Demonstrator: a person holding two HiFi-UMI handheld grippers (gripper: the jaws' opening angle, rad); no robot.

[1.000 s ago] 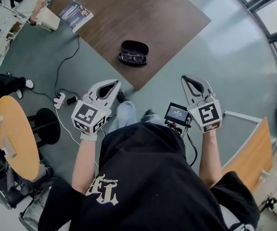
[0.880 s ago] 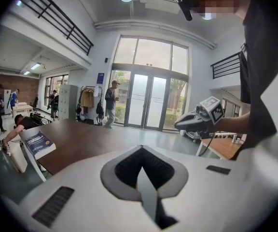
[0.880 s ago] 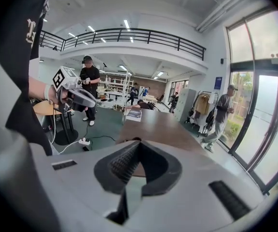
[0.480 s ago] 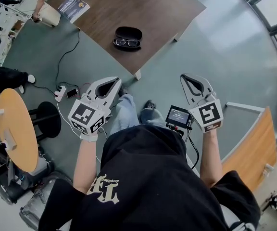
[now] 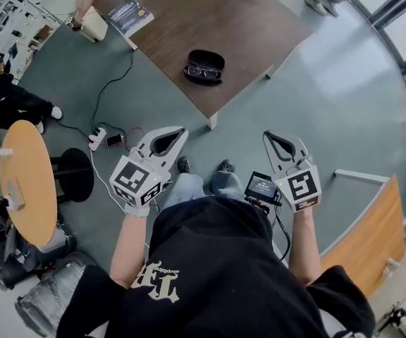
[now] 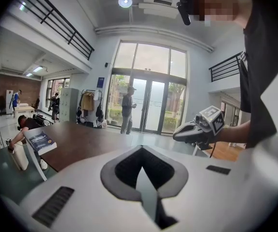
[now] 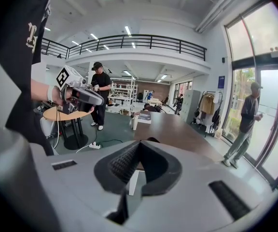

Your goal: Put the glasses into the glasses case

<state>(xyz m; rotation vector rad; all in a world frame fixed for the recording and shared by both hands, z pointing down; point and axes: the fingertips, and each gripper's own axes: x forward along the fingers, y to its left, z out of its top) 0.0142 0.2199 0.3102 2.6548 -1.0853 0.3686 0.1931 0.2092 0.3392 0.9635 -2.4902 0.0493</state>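
Claws, two of them, one in each of my hands: the white left claw (image 5: 180, 129) and the white right claw (image 5: 267, 136), each carrying one cube with square black-and-white markers (image 5: 136, 179). Both are closed tight, jaw tips pressed together, and neither holds anything. They hang side by side above the grey-green floor (image 5: 316, 97), well apart from each other, pointing toward the big brown wooden table (image 5: 245, 20).

On that table sits one black oval glasses case (image 5: 206, 60), lid open, near the corner closest to me. One pair of dark-framed glasses (image 5: 204, 72) lies inside it. Neither claw touches the case; both are well short of the table. One blue booklet (image 5: 130, 14) lies at the table's far left edge, well apart from the case.

Lower down, I see one small black screen (image 5: 262, 186) just beside my right hand, and my two shoes (image 5: 184, 164) on the floor. To my left stands one round orange-topped side table (image 5: 27, 182). One white power strip (image 5: 96, 139) lies on the floor between it and the brown table, with a black cable (image 5: 115, 83) running from it.
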